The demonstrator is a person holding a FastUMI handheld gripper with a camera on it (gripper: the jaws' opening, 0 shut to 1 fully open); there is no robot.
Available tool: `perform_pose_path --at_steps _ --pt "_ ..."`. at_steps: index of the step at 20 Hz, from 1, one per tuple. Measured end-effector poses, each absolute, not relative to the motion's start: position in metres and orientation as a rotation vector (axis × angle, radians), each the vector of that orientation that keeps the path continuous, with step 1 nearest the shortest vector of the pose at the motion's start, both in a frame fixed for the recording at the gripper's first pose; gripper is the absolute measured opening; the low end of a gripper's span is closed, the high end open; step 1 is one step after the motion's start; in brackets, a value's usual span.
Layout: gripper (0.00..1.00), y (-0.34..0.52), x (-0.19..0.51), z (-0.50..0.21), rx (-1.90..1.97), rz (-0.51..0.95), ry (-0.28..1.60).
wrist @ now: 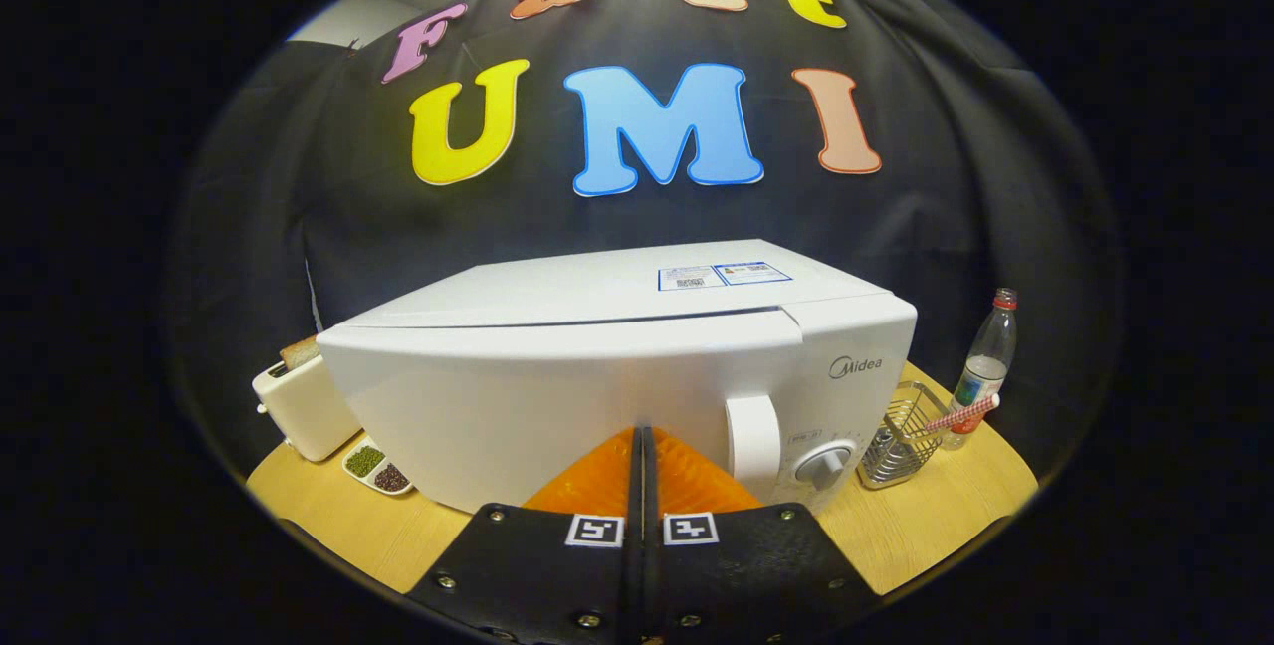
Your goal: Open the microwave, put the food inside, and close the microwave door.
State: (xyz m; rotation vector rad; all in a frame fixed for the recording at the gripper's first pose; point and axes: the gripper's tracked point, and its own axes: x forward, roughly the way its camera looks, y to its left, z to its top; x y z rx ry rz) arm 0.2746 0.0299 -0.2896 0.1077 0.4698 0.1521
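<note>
Gripper (pixel 642 431) clenched, fingers pressed together with nothing between them, tips right up at the microwave (pixel 617 366) door front. Whether they touch the door I can't tell. Door (pixel 537 406) looks closed or nearly so; a thin gap line runs along its top edge. Handle (pixel 753 441) sits just right of the fingertips, dial (pixel 824 466) beyond it. Food isn't identifiable; small dish (pixel 378 468) with green and dark bits sits left of the microwave by the toaster (pixel 304 406). Wire rack (pixel 901 436) and bottle (pixel 985 366) on the right, on the table (pixel 936 516). Judged stage: either start, door unopened, or the closing push; can't say which.
</note>
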Motion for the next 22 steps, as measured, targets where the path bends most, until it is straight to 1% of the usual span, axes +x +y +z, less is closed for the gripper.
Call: perform_pose_path --at_steps 1,2,4,7,17,22 --pt "0.00 0.032 0.272 -0.292 0.135 0.147 0.483" --pt "0.02 0.034 0.273 -0.291 0.137 0.143 0.476" --pt "0.02 0.033 0.268 -0.287 0.139 0.141 0.483" --pt "0.02 0.023 0.256 -0.261 0.120 0.127 0.435" --pt "0.02 0.008 0.176 -0.184 0.063 0.102 0.317" --pt "0.02 0.010 0.129 -0.160 0.052 0.098 0.284"
